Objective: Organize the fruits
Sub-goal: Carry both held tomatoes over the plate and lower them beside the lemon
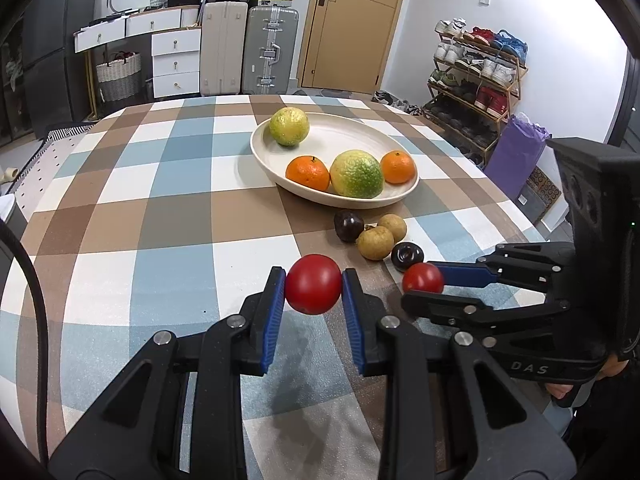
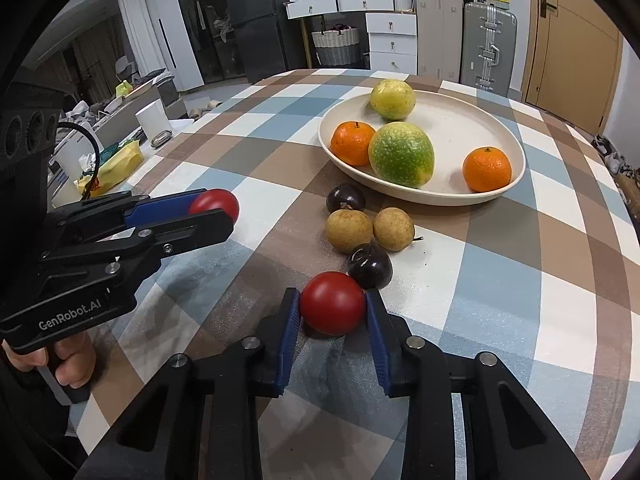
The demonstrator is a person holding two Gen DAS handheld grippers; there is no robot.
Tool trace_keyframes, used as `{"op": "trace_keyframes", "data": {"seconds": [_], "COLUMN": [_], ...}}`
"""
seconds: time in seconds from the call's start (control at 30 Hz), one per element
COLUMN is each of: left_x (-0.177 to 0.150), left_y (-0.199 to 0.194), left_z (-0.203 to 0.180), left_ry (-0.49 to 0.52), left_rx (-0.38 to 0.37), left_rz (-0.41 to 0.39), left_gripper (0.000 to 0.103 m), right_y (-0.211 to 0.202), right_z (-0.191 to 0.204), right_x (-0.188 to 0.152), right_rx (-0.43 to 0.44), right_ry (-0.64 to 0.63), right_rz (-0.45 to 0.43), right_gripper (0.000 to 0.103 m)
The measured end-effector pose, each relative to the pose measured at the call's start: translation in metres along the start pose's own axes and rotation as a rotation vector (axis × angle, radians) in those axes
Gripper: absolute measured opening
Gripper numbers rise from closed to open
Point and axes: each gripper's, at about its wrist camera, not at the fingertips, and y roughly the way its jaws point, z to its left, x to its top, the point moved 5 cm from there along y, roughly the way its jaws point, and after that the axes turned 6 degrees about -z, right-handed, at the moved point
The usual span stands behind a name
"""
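My left gripper [image 1: 313,292] is shut on a red tomato [image 1: 313,290] and holds it above the checked tablecloth; it shows in the right wrist view [image 2: 214,208] too. My right gripper [image 2: 333,308] is shut on a second red tomato [image 2: 333,303] low over the cloth, also in the left wrist view [image 1: 423,278]. A cream oval plate [image 1: 340,136] holds two oranges [image 1: 307,173] and two green-yellow citrus fruits [image 1: 356,174]. In front of the plate lie two brown longans [image 2: 349,230] and two dark purple fruits [image 2: 369,266].
The round table's right edge [image 1: 516,216] is close to the right gripper. Behind the table stand suitcases [image 1: 270,50], white drawers [image 1: 176,62], a door and a shoe rack [image 1: 476,72]. Clutter sits on a low surface to the left [image 2: 120,160].
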Motion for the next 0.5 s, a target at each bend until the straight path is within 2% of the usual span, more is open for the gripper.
{"op": "trace_keyframes", "data": {"seconds": [0.5], "left_x": [0.023], "left_y": [0.002], "left_z": [0.004], "left_ry": [0.007], "left_rx": [0.025], "left_rz": [-0.04], "left_gripper": [0.026], "right_y": [-0.039], "right_z": [-0.037], "right_x": [0.031], "right_rx": [-0.029], "right_ry": [0.016], "right_rz": [-0.157], "right_gripper": [0.033]}}
